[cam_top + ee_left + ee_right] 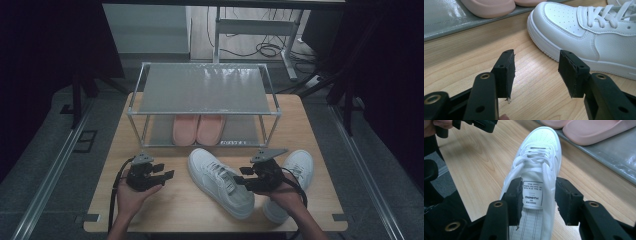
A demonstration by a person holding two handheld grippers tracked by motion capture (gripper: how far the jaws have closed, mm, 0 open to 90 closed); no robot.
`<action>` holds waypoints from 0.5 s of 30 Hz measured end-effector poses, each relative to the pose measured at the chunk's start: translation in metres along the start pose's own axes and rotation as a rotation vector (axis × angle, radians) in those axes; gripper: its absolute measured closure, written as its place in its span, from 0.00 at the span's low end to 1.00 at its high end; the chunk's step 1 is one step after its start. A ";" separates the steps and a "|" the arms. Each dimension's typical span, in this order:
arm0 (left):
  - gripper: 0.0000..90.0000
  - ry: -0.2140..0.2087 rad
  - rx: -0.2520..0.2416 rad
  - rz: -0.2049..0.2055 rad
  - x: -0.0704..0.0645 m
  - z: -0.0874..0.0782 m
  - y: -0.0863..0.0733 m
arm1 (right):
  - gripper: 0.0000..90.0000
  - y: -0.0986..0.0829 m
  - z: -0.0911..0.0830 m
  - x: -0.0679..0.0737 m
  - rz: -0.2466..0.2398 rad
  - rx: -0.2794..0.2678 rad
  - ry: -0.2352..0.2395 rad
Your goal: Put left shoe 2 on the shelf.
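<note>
- High view shows two white lace-up sneakers on the light wooden tabletop (175, 205). One white sneaker (220, 182) lies slanted in the middle. The other white sneaker (292, 175) sits at the right, partly hidden behind the right hand.
- Two pink slippers (198, 129) sit side by side on the bottom shelf of one grey metal shoe rack (205, 90). The rack has two shelves and stands at the back of the tabletop.
- Two hand-held grippers are out, one in each hand.
- The left hand-held gripper (167, 174) is just left of the middle sneaker. In the left gripper view its jaws are spread wide over bare wood, with nothing between them, and the sneaker's toe lies just ahead.
- The right hand-held gripper (537, 201) is at the middle sneaker's opening. In the right gripper view its jaws sit on both sides of the white tongue with its printed label (532, 195). I cannot tell if they squeeze it yet.
</note>
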State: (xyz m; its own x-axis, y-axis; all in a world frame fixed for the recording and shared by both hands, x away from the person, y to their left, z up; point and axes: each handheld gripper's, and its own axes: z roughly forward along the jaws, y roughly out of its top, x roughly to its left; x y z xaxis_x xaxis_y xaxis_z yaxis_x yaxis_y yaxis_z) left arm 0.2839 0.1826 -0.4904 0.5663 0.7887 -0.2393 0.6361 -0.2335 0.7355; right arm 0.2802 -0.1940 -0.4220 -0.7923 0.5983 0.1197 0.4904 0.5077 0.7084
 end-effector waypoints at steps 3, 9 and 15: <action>0.53 0.000 0.000 -0.001 0.001 0.001 0.000 | 0.63 0.003 0.008 -0.001 0.005 0.023 -0.017; 0.53 -0.002 0.001 -0.003 0.002 0.000 -0.001 | 0.61 0.006 0.022 -0.001 0.005 0.059 -0.042; 0.53 -0.003 0.000 -0.001 0.001 0.000 0.000 | 0.63 0.009 0.036 -0.003 0.011 0.100 -0.078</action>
State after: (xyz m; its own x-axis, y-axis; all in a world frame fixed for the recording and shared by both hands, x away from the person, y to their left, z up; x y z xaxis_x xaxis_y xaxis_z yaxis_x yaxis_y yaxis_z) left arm 0.2841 0.1838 -0.4907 0.5672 0.7872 -0.2422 0.6369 -0.2328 0.7349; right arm 0.3000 -0.1689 -0.4411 -0.7581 0.6484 0.0695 0.5355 0.5581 0.6339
